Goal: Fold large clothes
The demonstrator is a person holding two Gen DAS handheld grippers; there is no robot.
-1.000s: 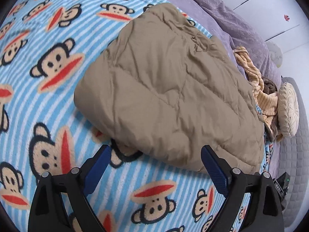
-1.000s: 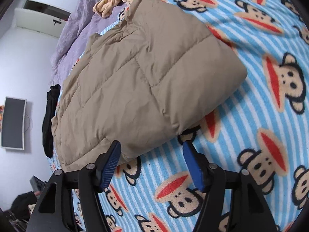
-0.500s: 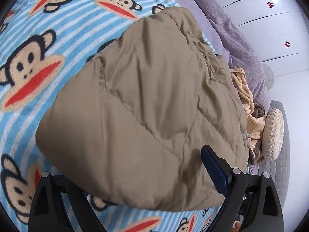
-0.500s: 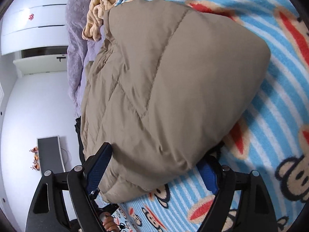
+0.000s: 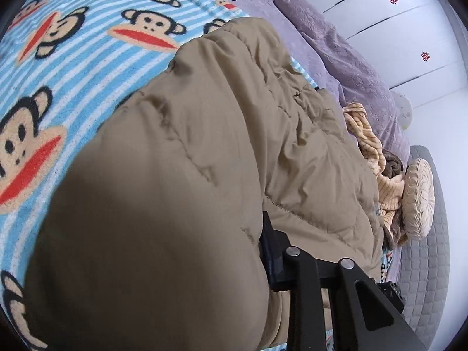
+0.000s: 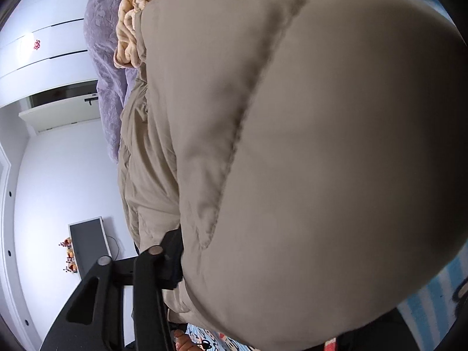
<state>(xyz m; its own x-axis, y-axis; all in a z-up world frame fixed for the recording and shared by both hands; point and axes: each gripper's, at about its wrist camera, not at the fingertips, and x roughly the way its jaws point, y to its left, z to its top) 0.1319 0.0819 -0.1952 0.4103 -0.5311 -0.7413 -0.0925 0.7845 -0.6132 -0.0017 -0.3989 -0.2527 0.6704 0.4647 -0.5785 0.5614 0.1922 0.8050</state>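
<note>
A folded beige puffer jacket [image 5: 204,134] lies on a blue striped blanket printed with monkey faces [image 5: 73,58]. Its near edge bulges over my left gripper [image 5: 204,257], which is shut on it; only the right finger [image 5: 272,251] shows, the other is buried under the fabric. In the right wrist view the same jacket [image 6: 321,117] fills most of the frame. My right gripper [image 6: 251,266] is shut on its near edge, with the left finger [image 6: 174,251] pressed against the fabric and the right finger hidden.
A purple cover [image 5: 336,38] runs along the far side of the bed. A cream striped garment [image 5: 377,158] and a round cushion [image 5: 419,199] lie beyond the jacket. A dark screen [image 6: 87,242] stands by the white wall. Monkey blanket [image 6: 433,301] shows at lower right.
Both grippers have moved forward onto the jacket's near edge and closed on it. The jacket now fills both views and its edge is bunched up over the fingers.
</note>
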